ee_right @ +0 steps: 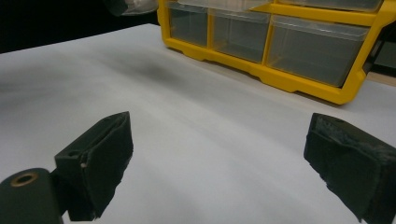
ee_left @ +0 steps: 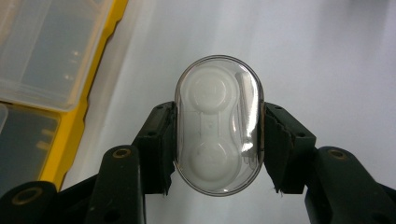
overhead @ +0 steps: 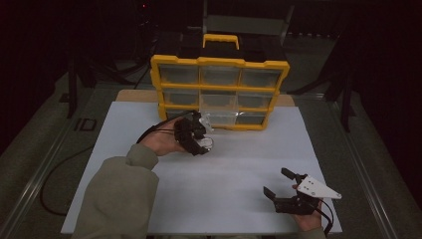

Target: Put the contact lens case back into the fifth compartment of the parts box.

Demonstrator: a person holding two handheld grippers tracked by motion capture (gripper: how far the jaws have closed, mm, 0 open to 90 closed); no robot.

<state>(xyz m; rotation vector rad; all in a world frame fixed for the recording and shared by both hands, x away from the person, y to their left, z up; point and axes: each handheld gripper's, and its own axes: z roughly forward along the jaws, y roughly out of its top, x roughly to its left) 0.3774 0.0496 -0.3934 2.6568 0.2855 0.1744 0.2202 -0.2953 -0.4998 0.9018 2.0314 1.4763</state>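
My left gripper (ee_left: 217,145) is shut on a clear oval case (ee_left: 217,126) with a white two-well insert inside, its pads pressing the case's long sides. In the high view this gripper (overhead: 199,135) hovers with the case (overhead: 207,143) over the white sheet, just in front of the yellow organizer (overhead: 219,89). My right gripper (overhead: 277,182) rests low at the front right of the sheet, jaws wide apart. Nothing lies between its pads (ee_right: 109,154) in the right gripper view, where the gripper (ee_right: 219,154) points toward the organizer (ee_right: 280,51).
The organizer has a grid of clear drawers and a yellow handle (overhead: 220,40); its bottom middle drawer (overhead: 219,117) looks pulled out a little. A white sheet (overhead: 224,174) covers the table. The organizer's yellow edge (ee_left: 79,116) runs along the left of the left gripper view.
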